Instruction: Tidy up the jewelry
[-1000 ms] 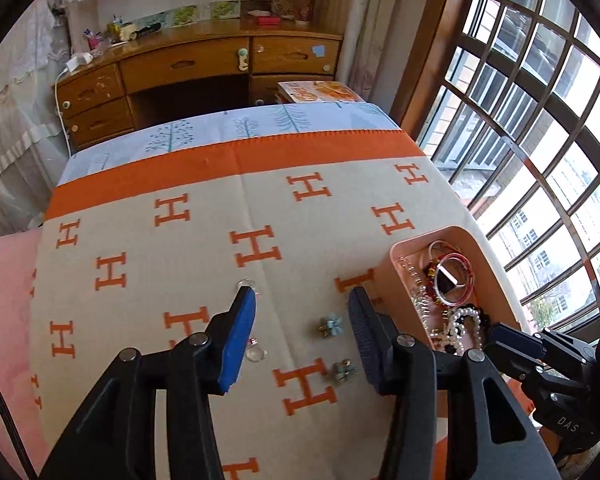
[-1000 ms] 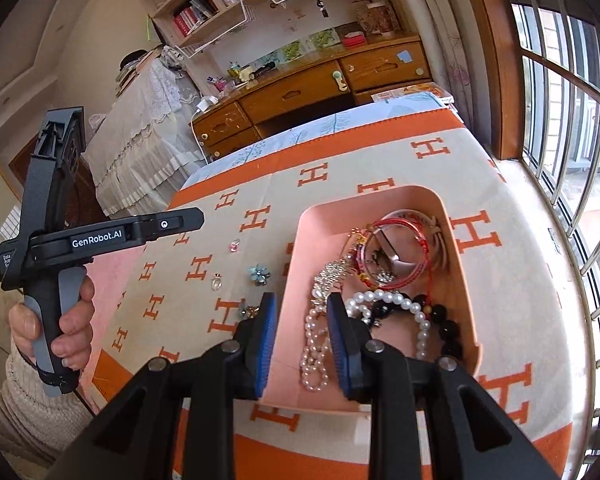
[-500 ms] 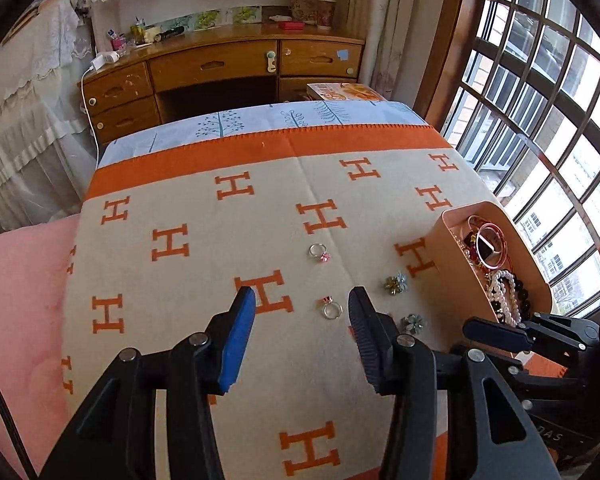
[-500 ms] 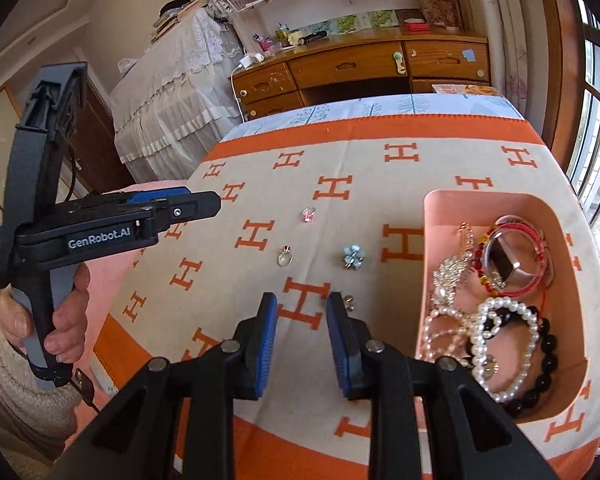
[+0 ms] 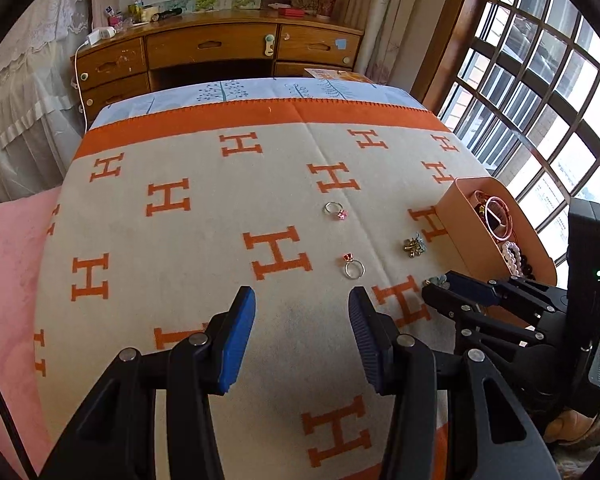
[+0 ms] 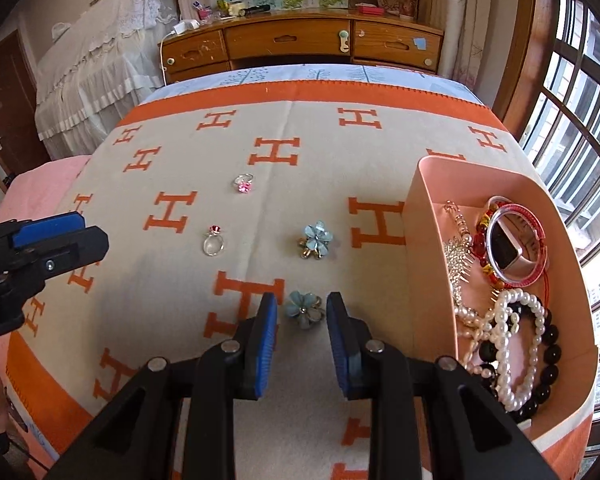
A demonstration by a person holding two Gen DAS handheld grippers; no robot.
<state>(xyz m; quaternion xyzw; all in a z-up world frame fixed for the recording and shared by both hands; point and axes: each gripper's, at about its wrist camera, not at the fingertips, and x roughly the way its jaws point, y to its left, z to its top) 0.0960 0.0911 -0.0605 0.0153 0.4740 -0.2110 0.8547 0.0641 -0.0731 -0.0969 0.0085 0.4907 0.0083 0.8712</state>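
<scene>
Jewelry lies loose on the bed's orange-and-cream H-patterned blanket (image 6: 172, 280): a ring with a pink stone (image 6: 244, 183), nearer it a ring with a red stone (image 6: 213, 242), and two blue flower brooches. The farther flower brooch (image 6: 315, 240) sits just beside the left wall of the pink storage box (image 6: 428, 240), which stands toward the right edge of the bed and holds a pearl bracelet (image 6: 516, 344), a black bead bracelet (image 6: 548, 364), red bangles (image 6: 516, 244) and a rhinestone hair comb (image 6: 458, 260). The nearer flower brooch (image 6: 305, 310) lies between the parted jaws of the right hand-held gripper (image 6: 302, 312), untouched by either pad. The left hand-held gripper (image 5: 302, 308) hovers with jaws wide apart over bare blanket, short of the red-stone ring. A wooden desk (image 6: 300, 42) stands beyond the bed's far edge.
</scene>
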